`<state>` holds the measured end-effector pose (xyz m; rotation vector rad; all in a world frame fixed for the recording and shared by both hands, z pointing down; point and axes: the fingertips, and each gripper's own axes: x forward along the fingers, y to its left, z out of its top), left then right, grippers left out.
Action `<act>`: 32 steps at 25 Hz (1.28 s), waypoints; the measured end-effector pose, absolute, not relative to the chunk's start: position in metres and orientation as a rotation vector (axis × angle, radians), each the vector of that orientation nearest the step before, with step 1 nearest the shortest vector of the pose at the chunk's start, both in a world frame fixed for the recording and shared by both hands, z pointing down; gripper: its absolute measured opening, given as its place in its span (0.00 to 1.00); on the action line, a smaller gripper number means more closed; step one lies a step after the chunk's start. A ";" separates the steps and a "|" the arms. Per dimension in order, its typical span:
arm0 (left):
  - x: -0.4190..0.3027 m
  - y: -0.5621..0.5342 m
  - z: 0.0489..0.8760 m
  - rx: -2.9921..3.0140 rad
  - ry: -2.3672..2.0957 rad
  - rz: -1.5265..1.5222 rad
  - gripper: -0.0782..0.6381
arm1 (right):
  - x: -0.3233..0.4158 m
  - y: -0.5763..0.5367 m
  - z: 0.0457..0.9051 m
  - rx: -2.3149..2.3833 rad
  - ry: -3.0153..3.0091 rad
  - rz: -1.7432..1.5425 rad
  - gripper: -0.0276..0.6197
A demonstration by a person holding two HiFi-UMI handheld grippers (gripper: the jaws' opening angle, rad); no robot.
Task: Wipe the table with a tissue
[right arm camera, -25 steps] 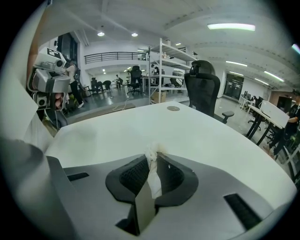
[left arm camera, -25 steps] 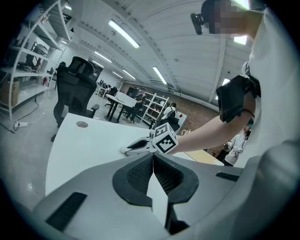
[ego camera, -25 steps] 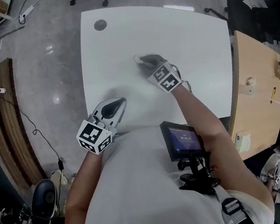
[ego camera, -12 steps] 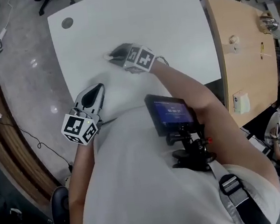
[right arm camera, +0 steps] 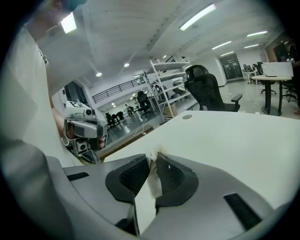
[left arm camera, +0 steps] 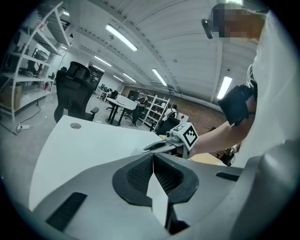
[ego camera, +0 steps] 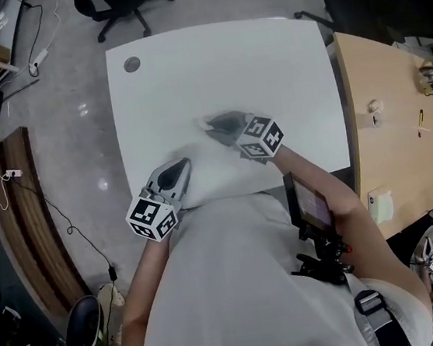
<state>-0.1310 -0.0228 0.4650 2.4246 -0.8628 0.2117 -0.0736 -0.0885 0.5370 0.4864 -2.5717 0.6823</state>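
1. At the near edge of the white table (ego camera: 218, 58), the left gripper (ego camera: 183, 164) hangs just over the surface. Its jaws are pressed together with nothing between them, so it takes no part in the wiping.

2. Toward the middle of the table, the right gripper (ego camera: 209, 124) is angled low to the tabletop. Its jaws are clamped on a crumpled white tissue (right arm camera: 154, 180), and a small tuft pokes out past the tips. From the head view I cannot tell whether the tissue is actually touching the table.

3. Wiping looks to be under way, with the tissue in the grip and carried over the table's central strip. No spill, streak or smear shows anywhere on the table, so nothing marks off wiped area from unwiped. By position alone, the broad far half and both side margins appear still to be covered.

4. At the table's far left corner sits a round cable grommet (ego camera: 132, 63), which a wiping pass there would need to go around.

5. Beyond the table's far edge stands a black office chair (ego camera: 121, 0). A wooden desk (ego camera: 381, 109) adjoins the table's right side.
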 end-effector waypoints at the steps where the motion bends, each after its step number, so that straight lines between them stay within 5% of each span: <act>1: -0.128 -0.021 0.465 2.414 -0.873 0.208 0.12 | -0.068 -0.087 0.536 0.484 -2.576 0.685 0.13; 32: 0.014 0.034 0.453 2.461 -0.918 0.251 0.12 | 0.167 -0.011 0.470 0.938 -2.652 0.657 0.13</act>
